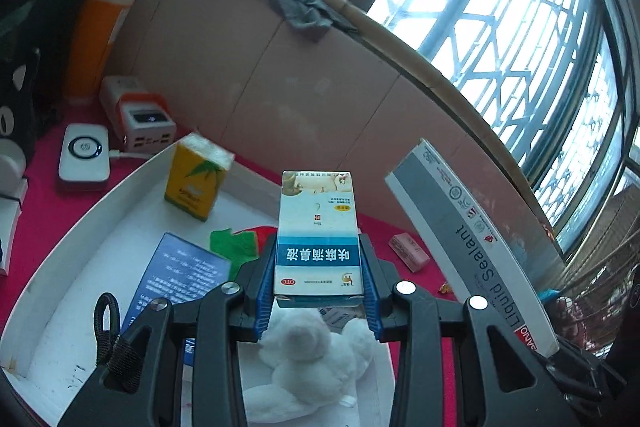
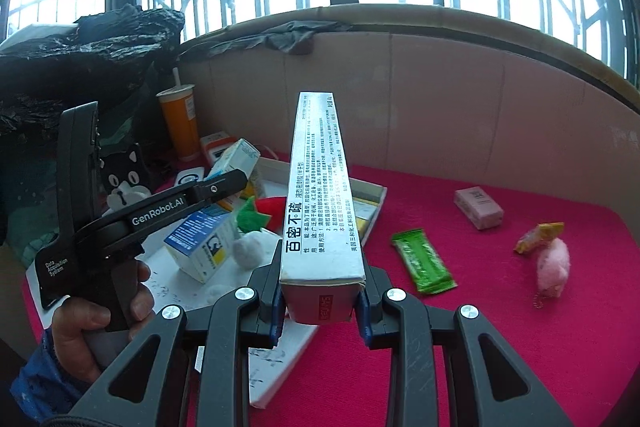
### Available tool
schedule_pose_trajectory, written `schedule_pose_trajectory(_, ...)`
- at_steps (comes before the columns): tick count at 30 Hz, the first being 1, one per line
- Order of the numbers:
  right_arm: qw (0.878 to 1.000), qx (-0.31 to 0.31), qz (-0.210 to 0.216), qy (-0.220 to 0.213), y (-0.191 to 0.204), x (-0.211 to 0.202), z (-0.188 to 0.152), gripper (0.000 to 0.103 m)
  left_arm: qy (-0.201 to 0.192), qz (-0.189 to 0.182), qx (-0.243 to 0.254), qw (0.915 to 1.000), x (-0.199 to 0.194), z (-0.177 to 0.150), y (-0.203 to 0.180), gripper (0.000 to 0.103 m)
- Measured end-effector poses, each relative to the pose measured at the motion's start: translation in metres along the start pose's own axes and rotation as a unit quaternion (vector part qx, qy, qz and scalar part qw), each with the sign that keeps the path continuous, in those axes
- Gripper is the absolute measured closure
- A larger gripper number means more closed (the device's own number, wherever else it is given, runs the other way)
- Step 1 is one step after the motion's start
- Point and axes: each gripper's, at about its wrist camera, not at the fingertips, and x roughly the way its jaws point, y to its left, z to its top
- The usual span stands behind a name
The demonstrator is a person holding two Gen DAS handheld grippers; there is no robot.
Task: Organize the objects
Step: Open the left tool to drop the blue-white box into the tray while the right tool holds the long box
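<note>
Both hands loaded, mid-carry; left gripper [image 1: 319, 291] clamped tight on small blue/white medicine box [image 1: 318, 235], box upright between the pads, hanging over the white tray [image 1: 92, 211]; below/behind its fingers sits white plush [image 1: 304, 359], blue leaflet [image 1: 180, 279] down-left, yellow carton [image 1: 198, 179] ahead-left, green/red plush [image 1: 240, 247] just ahead-left. Right gripper [image 2: 320, 301] nearly closed on long silver sealant box [image 2: 320, 187], box sticking straight out fwd along the fingers, above tray's right edge and the red surface [image 2: 500, 307]. Step, imo: placing phase, both boxes headed for tray. Next: left needs a free patch of tray floor btw plush and carton, lower then release; right box is long, prob needs laying flat along a tray wall. Still loose on surface right of right gripper: green sachet [image 2: 424, 263], pink box [image 2: 478, 207], pink plush [image 2: 554, 265].
</note>
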Motion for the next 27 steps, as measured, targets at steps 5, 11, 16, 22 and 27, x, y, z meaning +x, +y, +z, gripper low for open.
schedule_pose_trajectory(5, 1.000, -0.003, 0.009, 0.011, 0.014, 0.017, 0.004, 0.073, -0.006, 0.033, 0.009, 0.9994, 0.001, -0.002, 0.001, 0.067)
schedule_pose_trajectory(11, 1.000, -0.005, 0.010, 0.028, 0.028, 0.039, 0.002, 0.073, -0.045, 0.085, 0.048, 0.9942, -0.009, -0.001, -0.007, 0.066)
schedule_pose_trajectory(16, 0.999, -0.006, 0.014, 0.043, 0.036, 0.053, -0.004, 0.072, -0.079, 0.109, 0.053, 0.9894, -0.019, 0.000, -0.008, 0.058)
schedule_pose_trajectory(22, 0.999, -0.040, 0.008, 0.033, 0.048, 0.049, -0.011, 0.024, -0.131, 0.133, 0.005, 0.9824, -0.039, 0.007, 0.009, 0.021)
schedule_pose_trajectory(27, 0.999, -0.037, -0.009, 0.013, 0.042, 0.037, -0.012, 0.018, -0.140, 0.139, -0.010, 0.9803, -0.042, 0.008, 0.014, 0.017)
